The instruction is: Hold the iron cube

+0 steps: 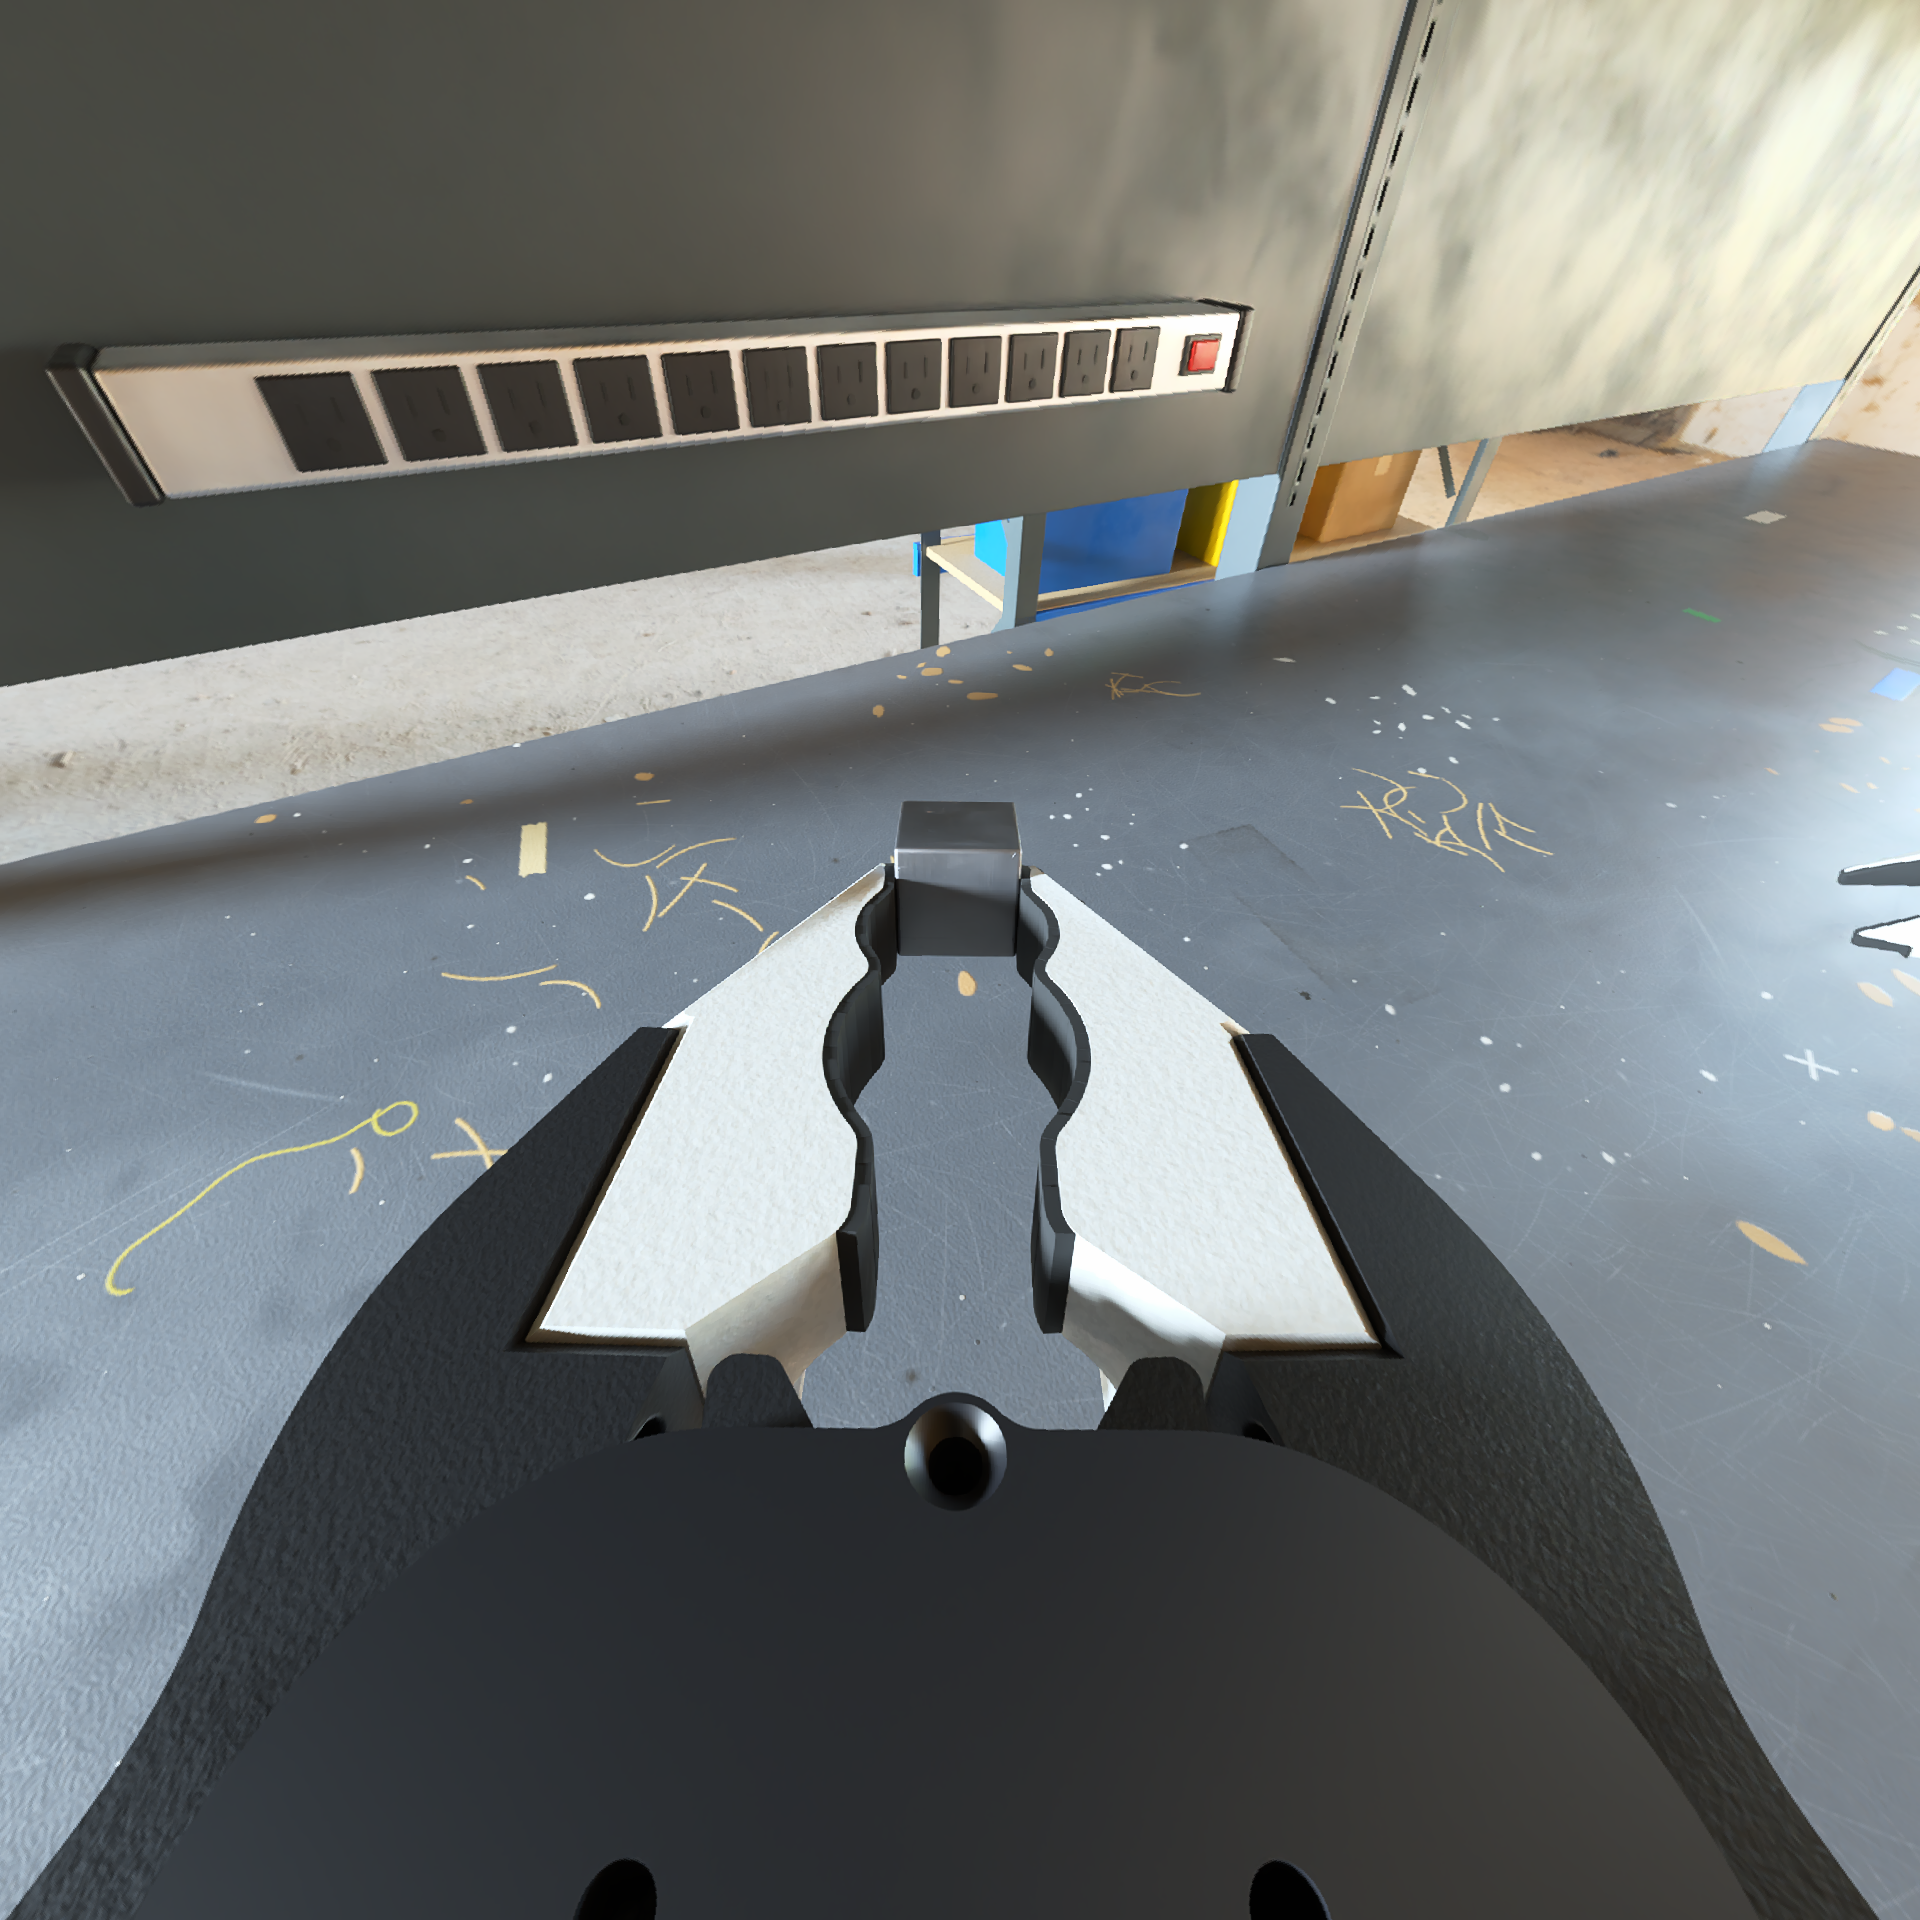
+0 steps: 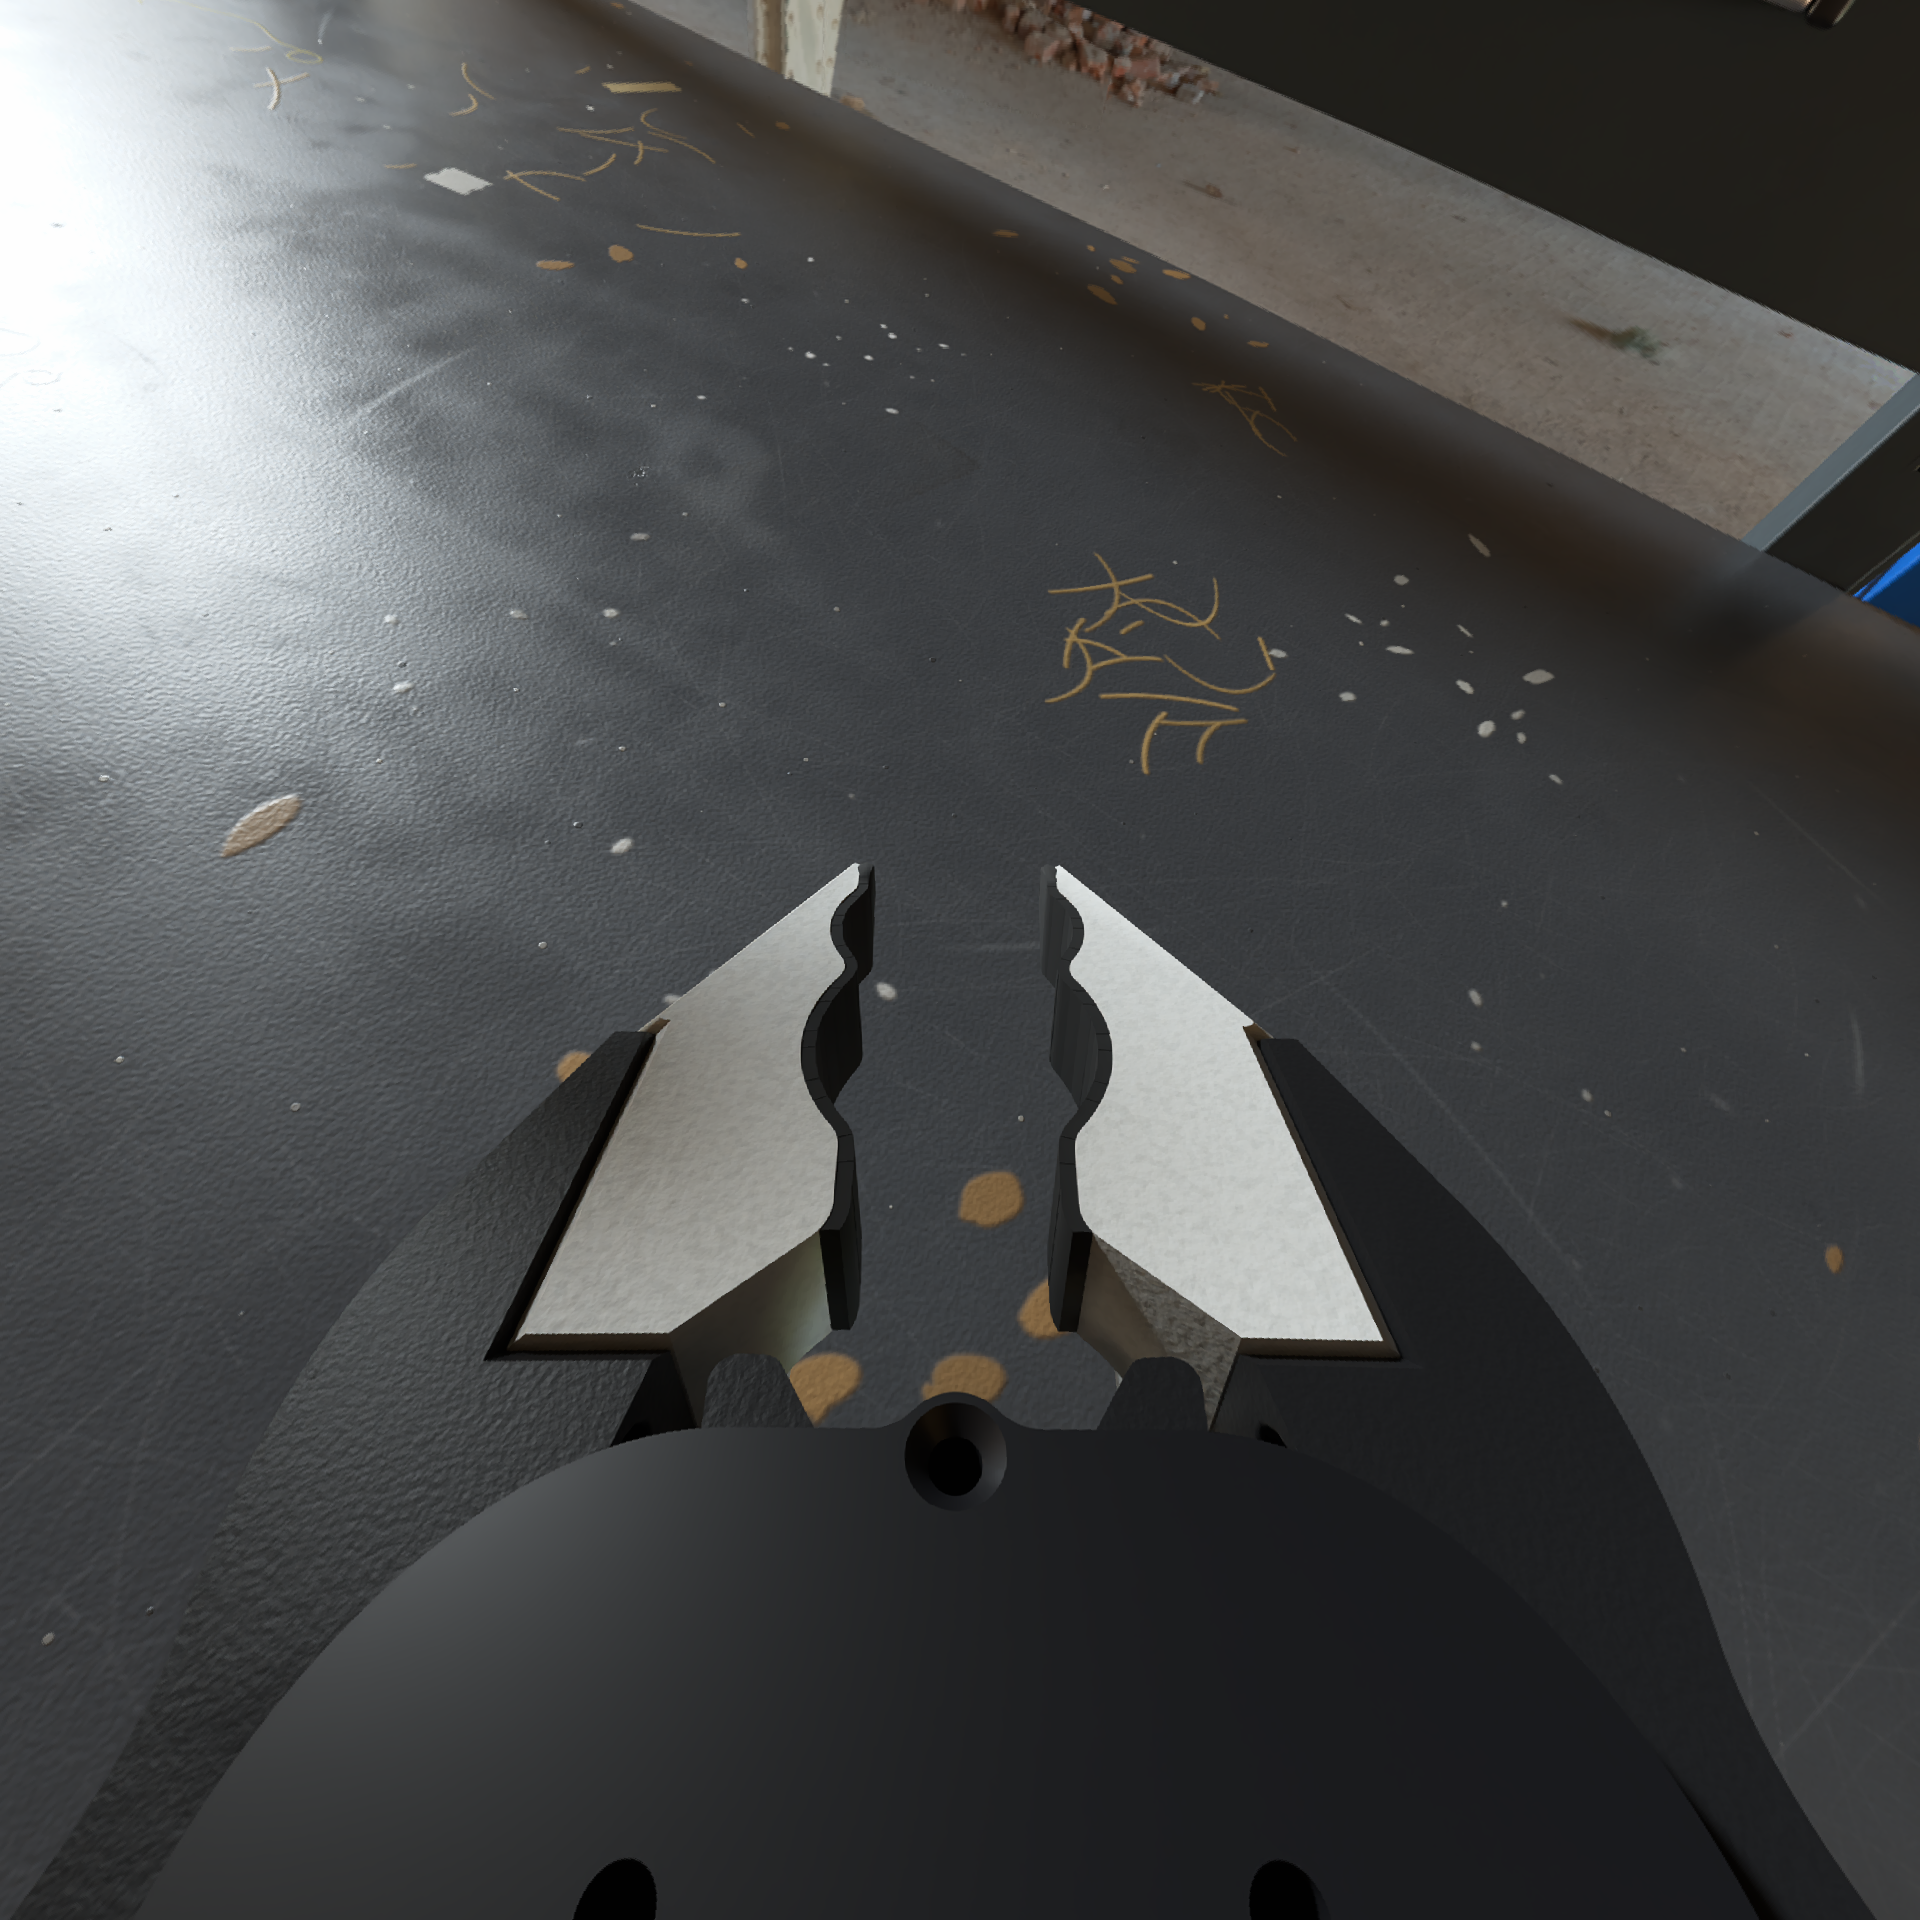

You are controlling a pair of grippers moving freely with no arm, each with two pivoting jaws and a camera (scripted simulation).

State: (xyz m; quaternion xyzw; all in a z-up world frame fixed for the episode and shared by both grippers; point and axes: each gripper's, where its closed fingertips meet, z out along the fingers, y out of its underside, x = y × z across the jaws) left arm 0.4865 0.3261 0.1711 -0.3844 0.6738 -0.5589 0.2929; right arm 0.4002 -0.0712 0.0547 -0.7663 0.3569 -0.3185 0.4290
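Note:
The iron cube [image 1: 956, 878] is a small grey metal block, seen in the left wrist view between my left gripper's fingertips. My left gripper [image 1: 956, 883] is shut on the cube, with both tips pressed against its sides. Whether it rests on the grey table top or hangs just above it I cannot tell. My right gripper [image 2: 958, 883] is open and empty, hovering over the dark table top. Its two white fingertips [image 1: 1886, 873] also show at the right edge of the left wrist view. The cube is not in the right wrist view.
The table [image 1: 1455, 1039] is grey and marked with yellow scribbles and paint specks. Behind its far edge a grey back panel carries a long power strip [image 1: 665, 400]. Shelving with blue, yellow and brown boxes [image 1: 1122, 540] stands beyond. The table's far edge [image 2: 1351, 353] runs diagonally in the right wrist view.

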